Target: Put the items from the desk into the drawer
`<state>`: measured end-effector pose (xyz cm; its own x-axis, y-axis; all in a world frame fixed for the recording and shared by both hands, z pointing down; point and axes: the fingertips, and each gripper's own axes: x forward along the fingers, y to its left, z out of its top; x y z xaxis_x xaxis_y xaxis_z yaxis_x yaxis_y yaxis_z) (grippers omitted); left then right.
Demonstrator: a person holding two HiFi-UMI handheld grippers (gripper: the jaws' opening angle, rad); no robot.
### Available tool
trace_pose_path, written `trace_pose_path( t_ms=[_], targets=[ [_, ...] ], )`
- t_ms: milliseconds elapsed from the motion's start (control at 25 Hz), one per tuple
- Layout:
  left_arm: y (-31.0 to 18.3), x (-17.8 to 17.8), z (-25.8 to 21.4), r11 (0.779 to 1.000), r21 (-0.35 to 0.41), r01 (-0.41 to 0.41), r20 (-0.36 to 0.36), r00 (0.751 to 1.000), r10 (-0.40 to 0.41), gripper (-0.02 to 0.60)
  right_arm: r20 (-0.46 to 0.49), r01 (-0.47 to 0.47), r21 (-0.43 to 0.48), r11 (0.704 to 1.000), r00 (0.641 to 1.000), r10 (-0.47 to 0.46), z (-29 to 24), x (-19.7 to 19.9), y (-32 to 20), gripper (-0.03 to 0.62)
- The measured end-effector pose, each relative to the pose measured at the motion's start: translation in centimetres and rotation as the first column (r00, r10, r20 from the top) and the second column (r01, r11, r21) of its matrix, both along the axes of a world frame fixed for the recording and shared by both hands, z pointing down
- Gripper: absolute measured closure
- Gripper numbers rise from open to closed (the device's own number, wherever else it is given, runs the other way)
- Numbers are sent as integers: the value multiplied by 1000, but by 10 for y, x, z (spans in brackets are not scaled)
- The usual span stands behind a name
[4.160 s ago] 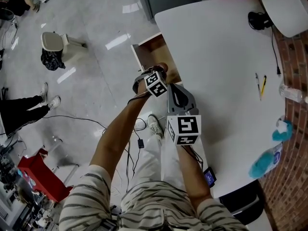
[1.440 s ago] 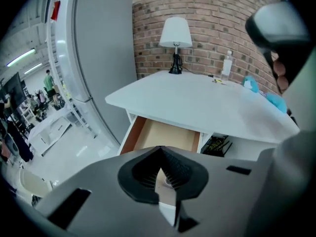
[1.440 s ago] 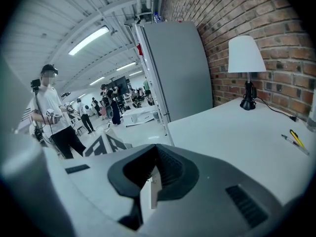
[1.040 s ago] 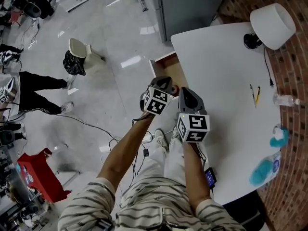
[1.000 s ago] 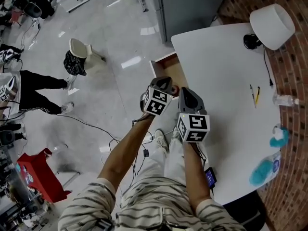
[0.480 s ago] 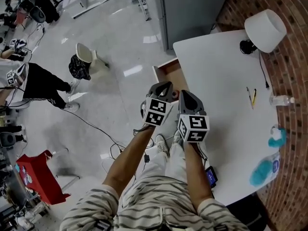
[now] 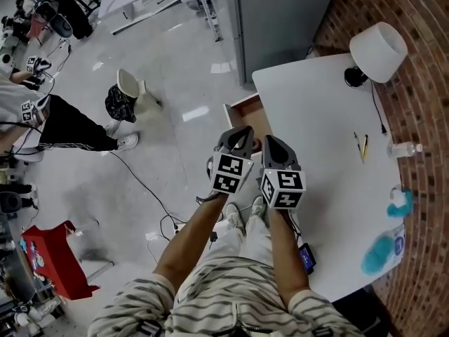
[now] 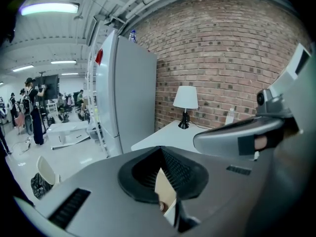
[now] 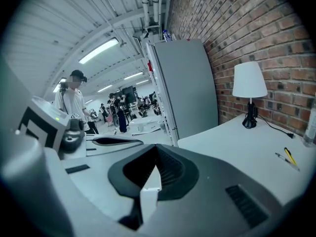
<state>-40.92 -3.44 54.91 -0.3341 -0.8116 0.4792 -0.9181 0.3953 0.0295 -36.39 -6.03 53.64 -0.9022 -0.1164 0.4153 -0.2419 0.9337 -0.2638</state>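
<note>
Desk [image 7: 330, 111]: white, set against brick wall [image 7: 421, 104], w/ open drawer [image 7: 247, 112] at its left edge, wooden bottom showing. Table lamp [image 7: 377, 42], white shade, at far corner. L gripper [image 7: 237, 133] and R gripper [image 7: 273, 144] side by side at drawer's near end; each gripper's jaws clenched tip to tip, nothing between them. Items on desk, all well apart from drawer: clear bottle [image 7: 401, 149] by the wall, teal cloth-like item [image 7: 398, 203] nearer the person, pens [image 7: 360, 146], two, lying side by side near the bottle.
</note>
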Motion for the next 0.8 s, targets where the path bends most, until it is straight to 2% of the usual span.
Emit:
trace_pose_path(
  t_ms=[560,800],
  targets=[
    [21,12,-77,990,118,73,45,996,-79,577,89,37,27,999,995,-39,-56,-2,8,583],
    [36,17,-100,986,142,90,63,993,-100,577,120,52,36,998,991,-56,-77,-3,18,583]
  ],
)
